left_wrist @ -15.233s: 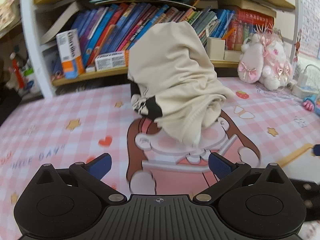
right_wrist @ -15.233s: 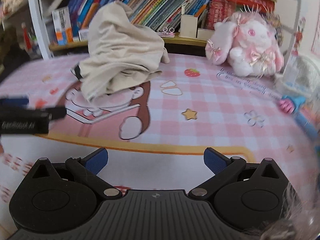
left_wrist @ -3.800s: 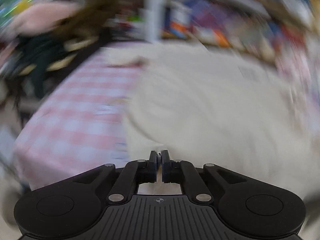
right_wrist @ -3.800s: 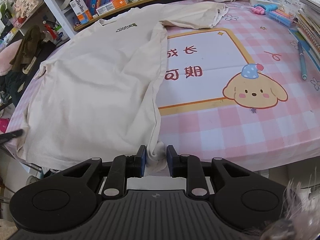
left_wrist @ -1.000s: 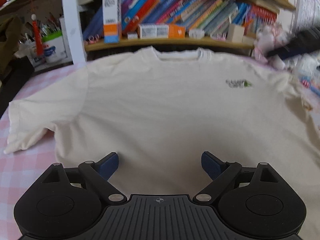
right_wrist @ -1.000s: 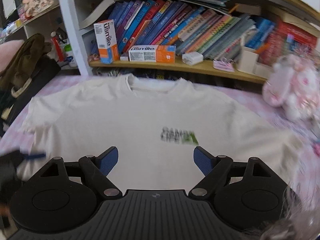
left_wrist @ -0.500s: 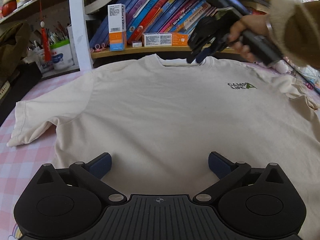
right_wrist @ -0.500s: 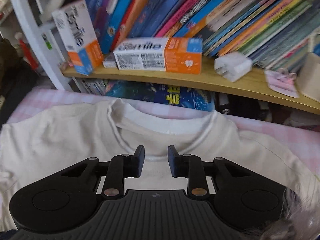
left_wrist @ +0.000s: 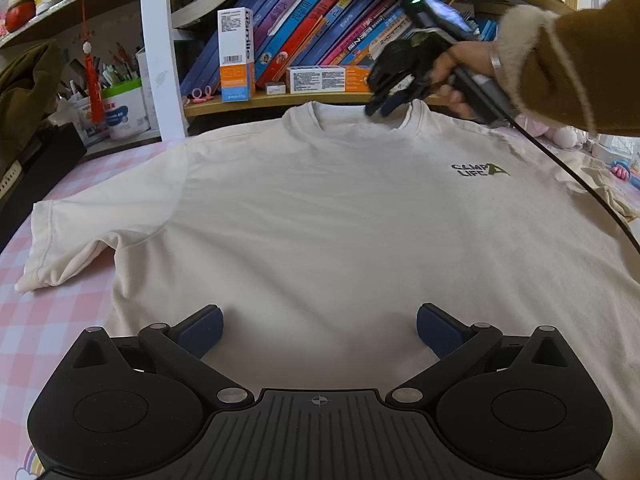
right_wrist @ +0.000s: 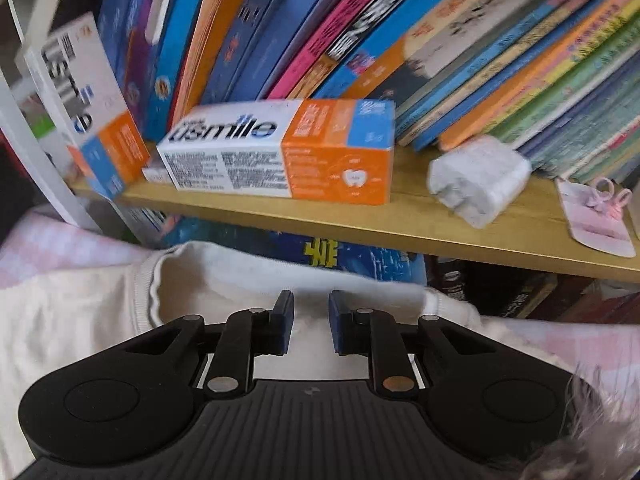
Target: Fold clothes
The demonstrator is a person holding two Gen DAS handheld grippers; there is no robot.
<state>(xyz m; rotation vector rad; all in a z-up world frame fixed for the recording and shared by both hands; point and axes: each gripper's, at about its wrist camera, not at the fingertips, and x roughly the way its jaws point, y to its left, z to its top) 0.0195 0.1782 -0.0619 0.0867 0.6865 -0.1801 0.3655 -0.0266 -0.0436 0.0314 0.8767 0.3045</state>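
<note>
Since a second ago the right gripper (right_wrist: 310, 322) has reached the collar (right_wrist: 224, 276) of the soft, limp T-shirt (left_wrist: 340, 220), jaws closing around it, while the left gripper (left_wrist: 318, 330) gapes empty.

Both views are evenly and softly lit, with no hard glare. In the left wrist view the cream T-shirt (left_wrist: 320, 216) is sharp at centre and shows only faint shading under its creases; a soft shadow falls beneath the gripper body at the bottom. Fisheye distortion bends the white shelf post (left_wrist: 154, 48) at upper left and darkens the corners. The right wrist view is motion-blurred: the book spines (right_wrist: 360, 40) and toothpaste box (right_wrist: 276, 148) smear, most at the edges.
</note>
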